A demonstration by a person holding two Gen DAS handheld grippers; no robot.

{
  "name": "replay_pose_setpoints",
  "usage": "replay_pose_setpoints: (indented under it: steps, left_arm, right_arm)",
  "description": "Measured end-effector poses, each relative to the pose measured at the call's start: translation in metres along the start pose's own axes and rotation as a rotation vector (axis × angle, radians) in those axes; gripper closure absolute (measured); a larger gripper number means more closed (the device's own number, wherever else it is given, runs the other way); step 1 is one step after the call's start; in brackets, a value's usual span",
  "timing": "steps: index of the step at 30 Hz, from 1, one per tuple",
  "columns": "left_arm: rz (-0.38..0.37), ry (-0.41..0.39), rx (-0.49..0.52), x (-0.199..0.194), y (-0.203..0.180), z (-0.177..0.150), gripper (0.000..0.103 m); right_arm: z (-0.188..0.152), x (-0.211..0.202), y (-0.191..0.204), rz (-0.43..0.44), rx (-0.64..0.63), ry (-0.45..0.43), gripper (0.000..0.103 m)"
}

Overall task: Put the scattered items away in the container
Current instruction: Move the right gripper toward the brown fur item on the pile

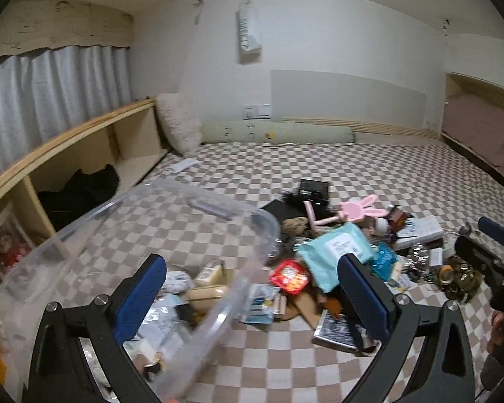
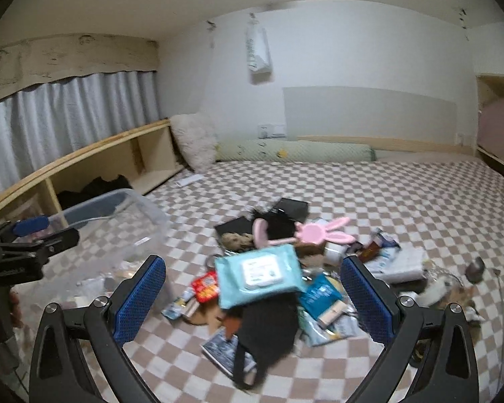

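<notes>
Left wrist: left gripper (image 1: 252, 297) jaws apart, empty; clear plastic container (image 1: 171, 235) tilted just ahead on the bed (image 1: 403, 174), some items inside. Right wrist: right gripper (image 2: 253, 297) jaws apart, empty, above the pile. Blue wet-wipes pack (image 2: 258, 270) topmost; judged light, soft, slippery. Grip across its narrow edges.

The pile of things (image 2: 279, 275) sat in the middle of the bed (image 2: 403, 201). The clear box (image 2: 131, 228) blocked the left side. Bare bed lay behind and in front.
</notes>
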State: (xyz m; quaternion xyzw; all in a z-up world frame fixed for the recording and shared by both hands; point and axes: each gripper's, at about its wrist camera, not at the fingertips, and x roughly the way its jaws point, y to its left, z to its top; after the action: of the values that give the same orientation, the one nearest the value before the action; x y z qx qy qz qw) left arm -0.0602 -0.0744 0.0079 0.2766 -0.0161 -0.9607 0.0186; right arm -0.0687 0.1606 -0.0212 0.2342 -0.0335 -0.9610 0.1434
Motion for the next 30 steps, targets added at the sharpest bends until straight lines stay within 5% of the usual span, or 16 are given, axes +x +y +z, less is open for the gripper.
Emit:
replay_pose_setpoints:
  steps: [16,30]
  left_arm:
    - [-0.146,0.058,0.082,0.018,-0.073,-0.019,0.000]
    - [-0.182,0.176,0.191,0.062,-0.114,-0.066,0.000]
  right_arm:
    - [-0.057,0.003,-0.089,-0.145,0.140,0.141,0.000]
    - [-0.129,-0.015,-0.170,-0.266,0.238,0.260,0.008]
